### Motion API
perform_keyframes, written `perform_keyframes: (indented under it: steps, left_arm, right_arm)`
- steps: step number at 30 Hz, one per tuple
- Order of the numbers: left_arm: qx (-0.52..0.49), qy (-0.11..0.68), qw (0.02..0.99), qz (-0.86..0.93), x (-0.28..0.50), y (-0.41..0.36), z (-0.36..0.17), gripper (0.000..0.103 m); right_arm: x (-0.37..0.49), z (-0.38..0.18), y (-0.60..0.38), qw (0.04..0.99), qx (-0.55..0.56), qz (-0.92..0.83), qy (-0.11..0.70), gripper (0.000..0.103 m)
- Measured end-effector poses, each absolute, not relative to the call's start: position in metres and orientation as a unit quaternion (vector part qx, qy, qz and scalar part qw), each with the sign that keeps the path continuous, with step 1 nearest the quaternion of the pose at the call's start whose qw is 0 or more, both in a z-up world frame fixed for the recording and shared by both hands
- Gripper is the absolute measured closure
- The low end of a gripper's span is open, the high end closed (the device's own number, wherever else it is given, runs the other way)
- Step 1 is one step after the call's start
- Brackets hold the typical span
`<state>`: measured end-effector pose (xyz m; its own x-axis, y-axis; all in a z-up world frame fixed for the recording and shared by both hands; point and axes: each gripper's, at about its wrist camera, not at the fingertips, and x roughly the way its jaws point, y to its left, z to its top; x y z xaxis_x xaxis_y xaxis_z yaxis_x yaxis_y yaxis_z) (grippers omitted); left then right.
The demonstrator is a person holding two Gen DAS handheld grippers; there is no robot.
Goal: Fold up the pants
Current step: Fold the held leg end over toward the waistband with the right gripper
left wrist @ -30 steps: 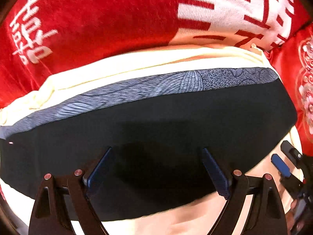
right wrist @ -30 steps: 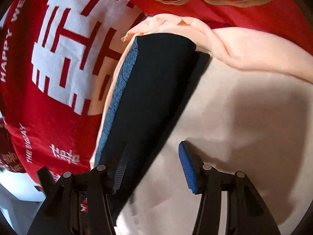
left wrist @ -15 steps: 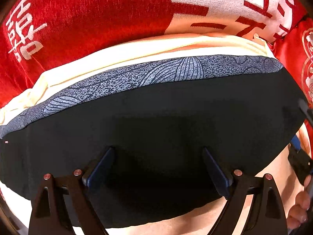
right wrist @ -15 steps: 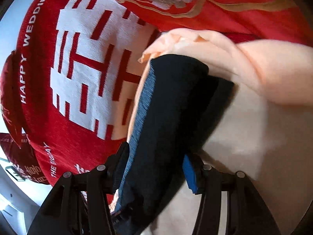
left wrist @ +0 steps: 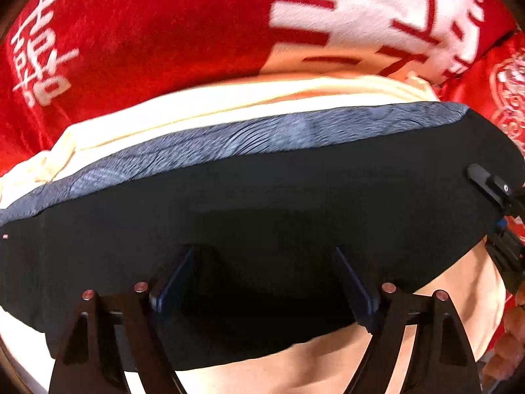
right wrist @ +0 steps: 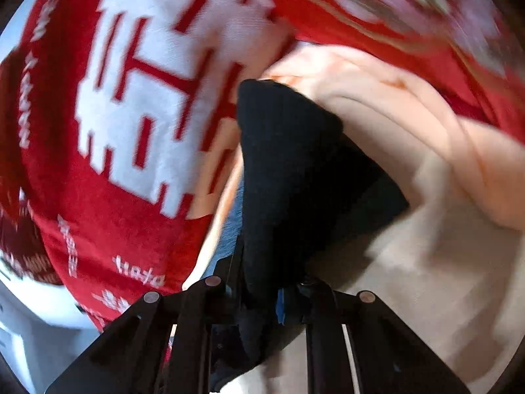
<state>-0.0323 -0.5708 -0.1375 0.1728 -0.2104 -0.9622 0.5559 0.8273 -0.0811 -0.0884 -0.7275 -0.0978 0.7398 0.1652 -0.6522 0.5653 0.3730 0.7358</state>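
The black pants (left wrist: 262,203) with a grey patterned band (left wrist: 249,138) lie folded across a cream garment (left wrist: 203,105) on a red blanket. My left gripper (left wrist: 265,282) is open, its fingers spread over the near edge of the black fabric. My right gripper (right wrist: 262,295) is shut on the end of the black pants (right wrist: 288,164) and lifts that end off the cream garment (right wrist: 426,229). It also shows at the right edge of the left wrist view (left wrist: 498,216).
A red blanket (left wrist: 147,32) with large white characters (right wrist: 157,98) covers the surface under the clothes. A red embroidered cloth (left wrist: 505,92) lies at the right. A pale floor or edge (right wrist: 29,335) shows at the lower left of the right wrist view.
My right gripper moved onto the end of the pants, closed on it and raised it. My left gripper stayed open over the near edge.
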Motion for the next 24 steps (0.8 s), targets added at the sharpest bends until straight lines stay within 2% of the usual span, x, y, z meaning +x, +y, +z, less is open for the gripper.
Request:
perform_keyframes:
  steps: [5,7,15,18,24]
  left_arm:
    - [0.132,0.596,0.746,-0.265,-0.039,-0.574,-0.154,0.019]
    - [0.152,0.574,0.757,-0.273,-0.048,-0.576,-0.153,0.019]
    - [0.154,0.566,0.752,-0.301,-0.05,-0.569,-0.149,0.019]
    - [0.128,0.582,0.745,-0.3,-0.043,-0.543,-0.135,0.019]
    - [0.106,0.576,0.767,-0.26,-0.019,-0.442,-0.105,0.019]
  right_arm:
    - [-0.063,-0.061,-0.697,0.795,0.464,-0.112,0.374,0.088]
    - [-0.05,-0.05,-0.679,0.812,0.419,-0.106,0.392,0.088]
    - [-0.012,-0.028,-0.624,0.835,0.329,-0.087,0.432,0.088]
    - [-0.001,-0.019,-0.6,0.843,0.291,-0.084,0.444,0.088]
    - [0.024,-0.022,-0.53,0.849,0.194,-0.086,0.484,0.088]
